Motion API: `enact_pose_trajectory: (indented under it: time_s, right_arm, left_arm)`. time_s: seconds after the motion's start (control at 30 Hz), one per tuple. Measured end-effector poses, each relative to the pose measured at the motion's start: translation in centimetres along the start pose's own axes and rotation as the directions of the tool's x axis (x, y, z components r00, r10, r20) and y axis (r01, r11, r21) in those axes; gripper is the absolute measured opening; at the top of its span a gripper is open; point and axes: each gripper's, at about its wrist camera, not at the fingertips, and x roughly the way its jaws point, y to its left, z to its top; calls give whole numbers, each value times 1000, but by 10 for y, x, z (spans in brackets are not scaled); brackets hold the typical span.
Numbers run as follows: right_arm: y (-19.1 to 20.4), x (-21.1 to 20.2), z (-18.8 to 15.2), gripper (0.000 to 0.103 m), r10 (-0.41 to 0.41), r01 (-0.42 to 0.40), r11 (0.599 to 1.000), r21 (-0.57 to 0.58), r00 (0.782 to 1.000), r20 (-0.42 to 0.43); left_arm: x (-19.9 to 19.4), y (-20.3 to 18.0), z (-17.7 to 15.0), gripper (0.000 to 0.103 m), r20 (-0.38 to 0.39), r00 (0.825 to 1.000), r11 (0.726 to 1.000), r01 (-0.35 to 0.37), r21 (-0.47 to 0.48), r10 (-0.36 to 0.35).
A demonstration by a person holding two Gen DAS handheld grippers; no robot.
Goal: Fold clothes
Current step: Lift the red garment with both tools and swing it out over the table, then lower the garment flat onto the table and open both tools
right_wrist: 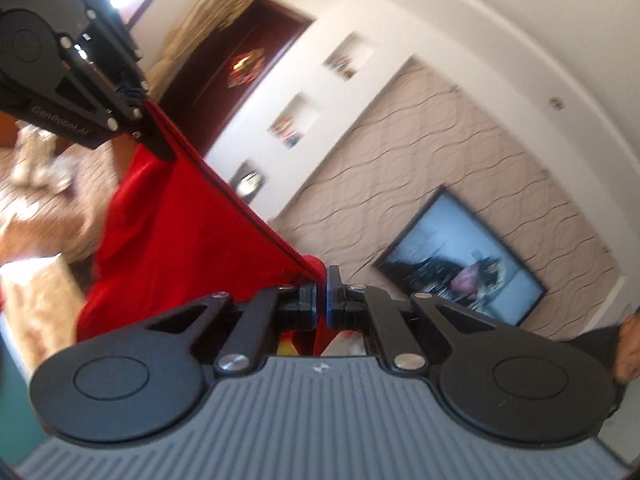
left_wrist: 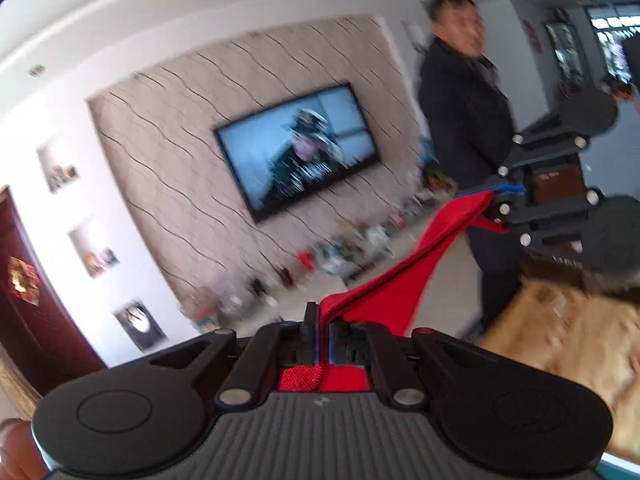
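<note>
A red garment (left_wrist: pixel 404 276) is held up in the air, its ribbed edge stretched taut between both grippers. My left gripper (left_wrist: pixel 323 320) is shut on one end of that edge. My right gripper (right_wrist: pixel 322 280) is shut on the other end. The right gripper also shows in the left wrist view (left_wrist: pixel 508 196) at the far right, clamped on the cloth. The left gripper shows in the right wrist view (right_wrist: pixel 138 120) at the upper left. The rest of the red garment (right_wrist: pixel 172 232) hangs down below the taut edge.
A wall-mounted television (left_wrist: pixel 298 148) is on a patterned wall. A man in dark clothes (left_wrist: pixel 464 120) stands to the right of it. A low shelf with several small items (left_wrist: pixel 320 264) runs under the television. A tan patterned surface (left_wrist: pixel 568 344) lies below right. A dark red door (right_wrist: pixel 236 60) is at the left.
</note>
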Motion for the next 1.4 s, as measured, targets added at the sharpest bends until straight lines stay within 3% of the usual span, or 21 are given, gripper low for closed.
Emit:
enact_pose_trajectory:
  time_s: [0.1,0.17,0.23,0.37,0.5,0.6,0.67,0.8,0.87,0.93,1.0,1.07,1.13,1.27,1.33,1.4]
  right_arm:
    - [77,-25,-77,6,129,-130,992,0,983,-132]
    - [133,-39,-134,6,218,-222,975,12,947,-236]
    - [196,-53,-192,6,319,-316,946,66,883,-345]
    - [314,-74,-289,6,438,-428,893,142,750,-495]
    - [399,-93,-350,6,507,-495,848,188,657,-558]
    - [444,-110,-378,6,532,-533,824,194,608,-588]
    - [471,-124,-396,6,550,-559,805,197,579,-602]
    - [515,-140,-413,6,560,-610,775,164,542,-627]
    - [529,-149,-414,8,553,-617,773,147,542,-632]
    - [533,-153,-412,10,544,-604,783,151,547,-636]
    - [521,-151,-407,28,570,-590,777,220,510,-644]
    - [502,-148,-407,34,619,-570,758,318,474,-626]
    - [475,-145,-403,38,643,-502,760,413,488,-590]
    - [435,-133,-409,44,643,-295,746,597,550,-533]
    - [422,-121,-418,44,655,-195,701,686,557,-511]
    - [411,-114,-424,44,660,-100,647,756,569,-490]
  left_arm:
    - [4,-66,-100,5,-123,986,993,115,-18,-116]
    - [6,-109,-167,5,-218,957,981,184,-59,-193]
    - [10,-164,-237,5,-302,918,966,251,-62,-258]
    - [22,-248,-358,5,-404,835,928,346,-141,-373]
    - [29,-310,-458,5,-507,746,899,401,-176,-432]
    - [18,-336,-508,4,-556,691,877,446,-176,-463]
    - [9,-351,-529,5,-569,677,869,472,-149,-466]
    - [-6,-375,-560,5,-605,631,845,517,-139,-486]
    - [-10,-383,-571,8,-615,606,834,528,-162,-504]
    - [-13,-378,-574,23,-593,595,819,533,-215,-543]
    - [-15,-371,-577,31,-574,552,784,540,-307,-605]
    - [-21,-360,-578,31,-539,532,750,550,-368,-654]
    - [-28,-342,-576,31,-490,554,738,538,-407,-673]
    - [-18,-315,-575,31,-426,631,752,439,-492,-648]
    - [-1,-310,-574,31,-425,664,766,376,-521,-615]
    - [18,-310,-573,31,-425,676,769,345,-538,-601]
